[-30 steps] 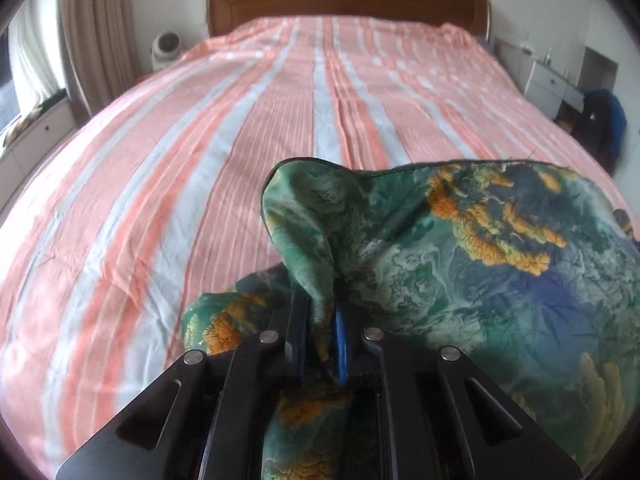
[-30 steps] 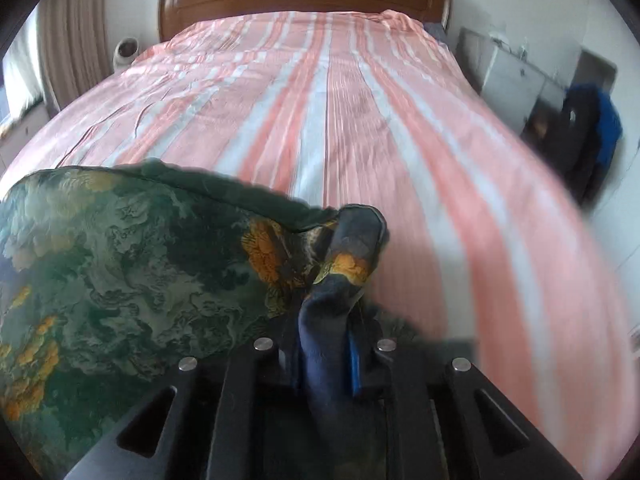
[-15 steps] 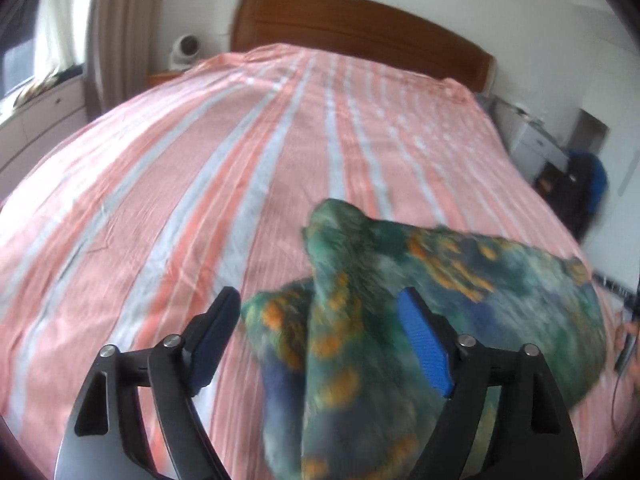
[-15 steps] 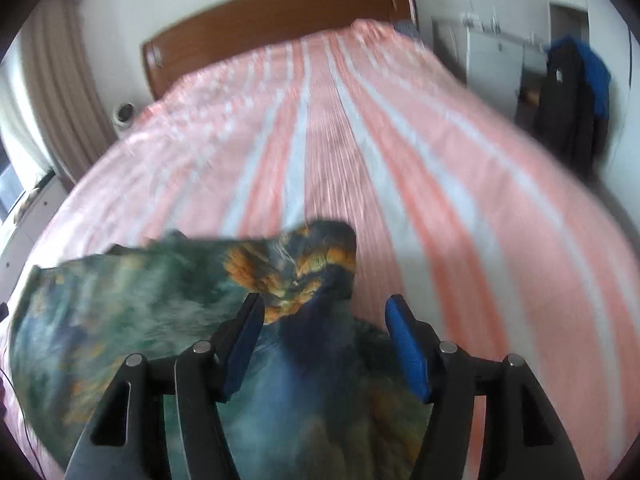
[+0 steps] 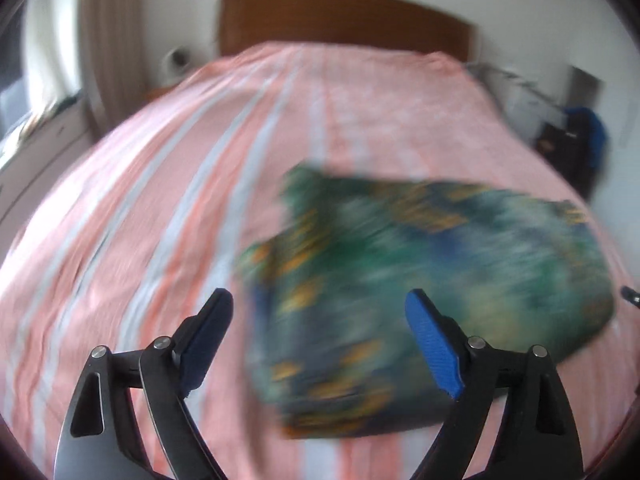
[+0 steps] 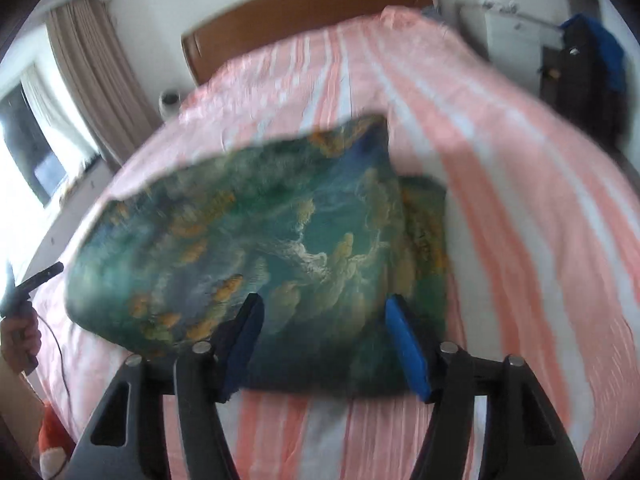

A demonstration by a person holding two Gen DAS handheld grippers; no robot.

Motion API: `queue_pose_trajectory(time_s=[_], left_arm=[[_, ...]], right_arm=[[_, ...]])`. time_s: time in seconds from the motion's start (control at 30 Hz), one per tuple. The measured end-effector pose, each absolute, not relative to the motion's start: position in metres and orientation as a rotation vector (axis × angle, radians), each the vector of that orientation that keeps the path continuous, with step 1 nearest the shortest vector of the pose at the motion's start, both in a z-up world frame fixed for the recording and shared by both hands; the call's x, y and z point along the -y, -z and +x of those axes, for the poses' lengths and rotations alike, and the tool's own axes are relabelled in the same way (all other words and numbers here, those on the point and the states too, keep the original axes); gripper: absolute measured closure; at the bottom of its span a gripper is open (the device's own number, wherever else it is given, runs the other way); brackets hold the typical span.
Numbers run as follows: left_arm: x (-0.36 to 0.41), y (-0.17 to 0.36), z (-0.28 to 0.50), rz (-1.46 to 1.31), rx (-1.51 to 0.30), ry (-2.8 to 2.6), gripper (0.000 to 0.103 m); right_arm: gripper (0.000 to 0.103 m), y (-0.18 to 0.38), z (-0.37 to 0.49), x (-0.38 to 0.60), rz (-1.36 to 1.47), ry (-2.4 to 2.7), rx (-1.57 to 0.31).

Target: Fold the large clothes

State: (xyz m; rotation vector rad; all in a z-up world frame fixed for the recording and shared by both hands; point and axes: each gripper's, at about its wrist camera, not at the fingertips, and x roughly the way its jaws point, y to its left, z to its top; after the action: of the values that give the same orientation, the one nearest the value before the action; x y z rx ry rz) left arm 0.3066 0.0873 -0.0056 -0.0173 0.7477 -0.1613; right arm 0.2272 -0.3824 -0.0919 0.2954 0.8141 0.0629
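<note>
The left tool stood spread wide with nothing between its blue pads, and the right tool was likewise released, its pads parted at the lower centre of the frame. The green, blue and orange patterned garment lay folded into a rough rectangle on the pink-and-white striped bed, occupying the centre of the right wrist view and, blurred, the centre right of the left wrist view. A brown wooden headboard stood at the top of the frame.
</note>
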Motion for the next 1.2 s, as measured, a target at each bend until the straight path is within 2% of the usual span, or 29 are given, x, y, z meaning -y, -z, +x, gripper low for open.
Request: queue_pose_trajectory(time_s=[0.07, 0.2, 0.37, 0.47, 0.67, 0.8, 0.9, 1.1, 1.13, 1.2], left_arm=[[-0.043, -0.014, 0.309, 0.027, -0.719, 0.262, 0.011], [0.038, -0.026, 0.333, 0.122, -0.689, 0.343, 0.011], [0.105, 0.019, 0.36, 0.208, -0.778, 0.321, 0.011], [0.119, 0.059, 0.343, 0.286, -0.859, 0.301, 0.016], [0.122, 0.073, 0.258, 0.363, -0.836, 0.366, 0.014], [0.129, 0.074, 0.212, 0.403, -0.847, 0.431, 0.012], [0.132, 0.072, 0.195, 0.389, -0.862, 0.47, 0.012], [0.134, 0.035, 0.207, 0.296, -0.849, 0.495, 0.013], [0.134, 0.027, 0.21, 0.263, -0.849, 0.506, 0.013], [0.135, 0.006, 0.224, 0.198, -0.853, 0.542, 0.013]], right_arm=[[0.032, 0.08, 0.203, 0.373, 0.295, -0.078, -0.742], [0.032, 0.081, 0.171, 0.352, 0.317, -0.121, -0.689], [0.032, 0.104, 0.136, 0.341, 0.381, -0.16, -0.674], [0.032, 0.12, 0.111, 0.343, 0.391, -0.158, -0.681], [0.032, 0.146, 0.095, 0.371, 0.457, -0.101, -0.73], [0.031, 0.148, 0.104, 0.382, 0.525, -0.079, -0.71], [0.024, 0.15, 0.115, 0.388, 0.595, -0.069, -0.704], [0.022, 0.162, 0.179, 0.424, 0.876, -0.014, -0.664], [0.023, 0.169, 0.195, 0.43, 0.933, -0.014, -0.667], [0.038, 0.174, 0.211, 0.431, 0.954, 0.014, -0.683]])
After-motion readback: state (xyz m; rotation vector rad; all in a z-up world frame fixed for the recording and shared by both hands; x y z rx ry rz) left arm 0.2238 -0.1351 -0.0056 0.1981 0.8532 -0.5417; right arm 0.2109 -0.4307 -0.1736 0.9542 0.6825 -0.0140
